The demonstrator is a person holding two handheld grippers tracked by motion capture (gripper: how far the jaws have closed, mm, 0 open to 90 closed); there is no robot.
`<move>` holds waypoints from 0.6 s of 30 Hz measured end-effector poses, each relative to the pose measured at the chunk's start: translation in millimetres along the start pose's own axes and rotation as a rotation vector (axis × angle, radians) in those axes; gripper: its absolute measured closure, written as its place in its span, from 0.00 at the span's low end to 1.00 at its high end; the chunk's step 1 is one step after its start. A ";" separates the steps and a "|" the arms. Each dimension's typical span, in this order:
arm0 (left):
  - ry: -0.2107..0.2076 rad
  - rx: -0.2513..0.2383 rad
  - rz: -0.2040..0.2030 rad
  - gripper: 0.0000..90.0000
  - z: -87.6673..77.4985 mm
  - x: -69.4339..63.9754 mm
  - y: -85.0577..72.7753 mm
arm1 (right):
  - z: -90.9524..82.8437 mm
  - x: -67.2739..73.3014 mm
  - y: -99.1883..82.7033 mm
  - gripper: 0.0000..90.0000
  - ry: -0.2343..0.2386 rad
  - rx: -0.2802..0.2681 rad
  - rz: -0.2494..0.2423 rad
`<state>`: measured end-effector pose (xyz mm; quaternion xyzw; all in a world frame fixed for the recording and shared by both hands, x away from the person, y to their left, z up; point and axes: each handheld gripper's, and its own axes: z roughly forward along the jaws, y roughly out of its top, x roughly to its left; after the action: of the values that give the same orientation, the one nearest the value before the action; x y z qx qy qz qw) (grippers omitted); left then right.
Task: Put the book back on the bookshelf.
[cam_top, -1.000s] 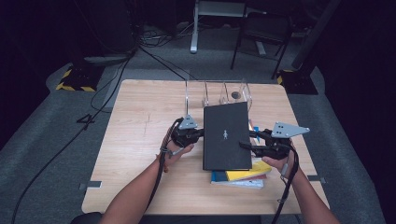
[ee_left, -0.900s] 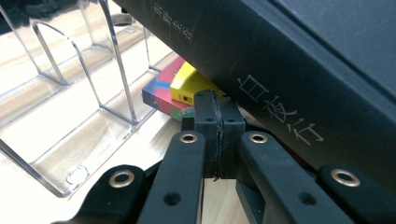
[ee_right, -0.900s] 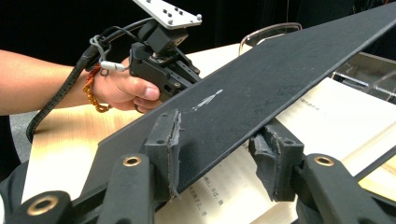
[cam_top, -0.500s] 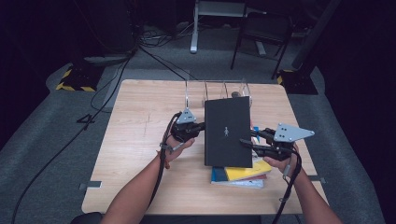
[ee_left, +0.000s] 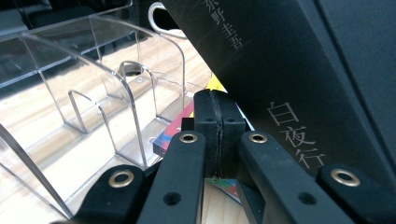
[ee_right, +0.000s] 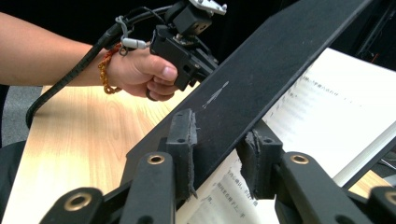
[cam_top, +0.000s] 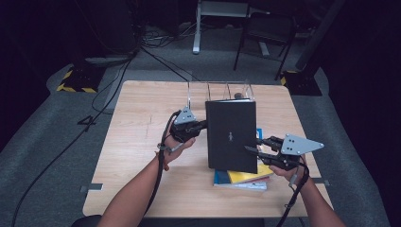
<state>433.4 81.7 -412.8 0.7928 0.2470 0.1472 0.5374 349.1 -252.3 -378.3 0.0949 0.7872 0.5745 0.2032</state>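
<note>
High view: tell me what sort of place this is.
Probably a studio or lab set up for recording, not a home: a lone wooden table on grey carpet, black surroundings, cables trailing over the floor, hazard-striped blocks, and a person working two handheld grippers on a black book.

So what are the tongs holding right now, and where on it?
Right tongs straddle the black book's open cover edge, jaws just closing. Left tongs are shut at its spine side; grip unclear.

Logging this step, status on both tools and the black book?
Left tool shut beside black book. Right tool closing around its cover. Clear rack just behind.
</note>
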 end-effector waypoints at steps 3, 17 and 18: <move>0.012 0.002 0.012 0.87 -7.5 0.0 1.7 | -3.5 4.7 -2.2 0.77 0.009 -0.005 -0.007; -0.075 -0.002 0.002 0.50 -37.6 3.6 -7.5 | -11.4 17.5 -7.5 0.84 0.047 -0.028 -0.014; -0.091 0.002 -0.003 0.45 -39.4 4.2 -8.6 | -12.3 18.8 -8.4 0.84 0.054 -0.031 -0.012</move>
<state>415.3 117.4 -406.0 0.7988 0.2236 0.1097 0.5476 327.6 -258.4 -386.9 0.0714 0.7839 0.5878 0.1870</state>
